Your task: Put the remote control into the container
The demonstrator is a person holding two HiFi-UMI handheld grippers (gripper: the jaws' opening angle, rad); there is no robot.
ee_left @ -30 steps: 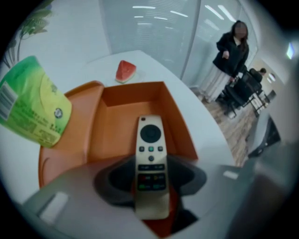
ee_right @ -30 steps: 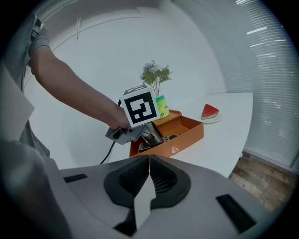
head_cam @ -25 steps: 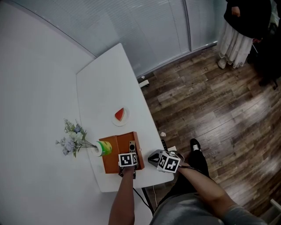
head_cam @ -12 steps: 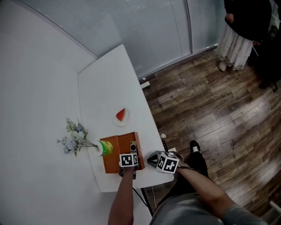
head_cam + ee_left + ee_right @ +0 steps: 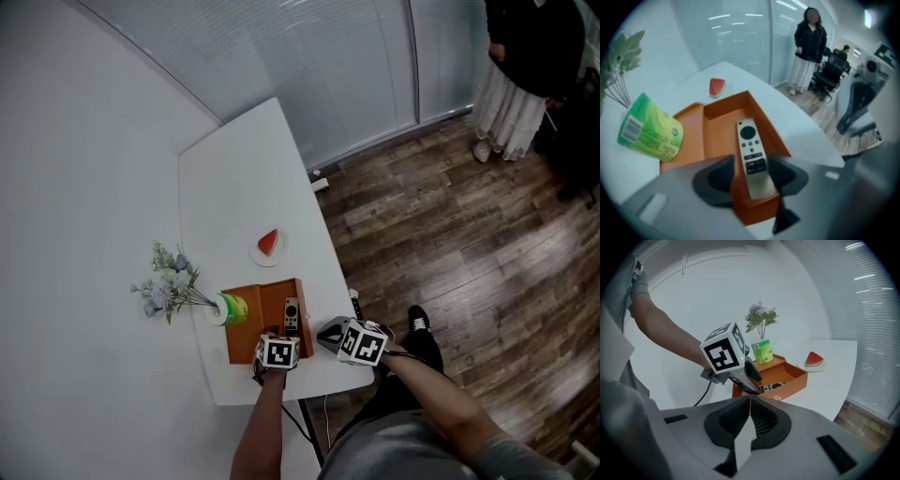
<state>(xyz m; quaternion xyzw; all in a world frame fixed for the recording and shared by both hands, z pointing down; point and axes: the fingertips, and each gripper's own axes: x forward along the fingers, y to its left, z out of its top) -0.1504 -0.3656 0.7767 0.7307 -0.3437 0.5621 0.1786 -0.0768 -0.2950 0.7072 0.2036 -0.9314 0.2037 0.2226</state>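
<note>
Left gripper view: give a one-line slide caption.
Remote control lying in the orange container; left claw opening its jaws around it.

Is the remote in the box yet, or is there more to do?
Nearly! Done: the remote lies inside the orange container. In hand: nothing; the left gripper has its fingers opening either side of the remote, not pressing it. The right gripper is shut and empty. Left: pull the left gripper away.

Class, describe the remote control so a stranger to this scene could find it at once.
On the white table stands an open orange container. Inside it lies the remote control: a slim pale bar with dark buttons, unlike the green packet and red watermelon slice nearby.
</note>
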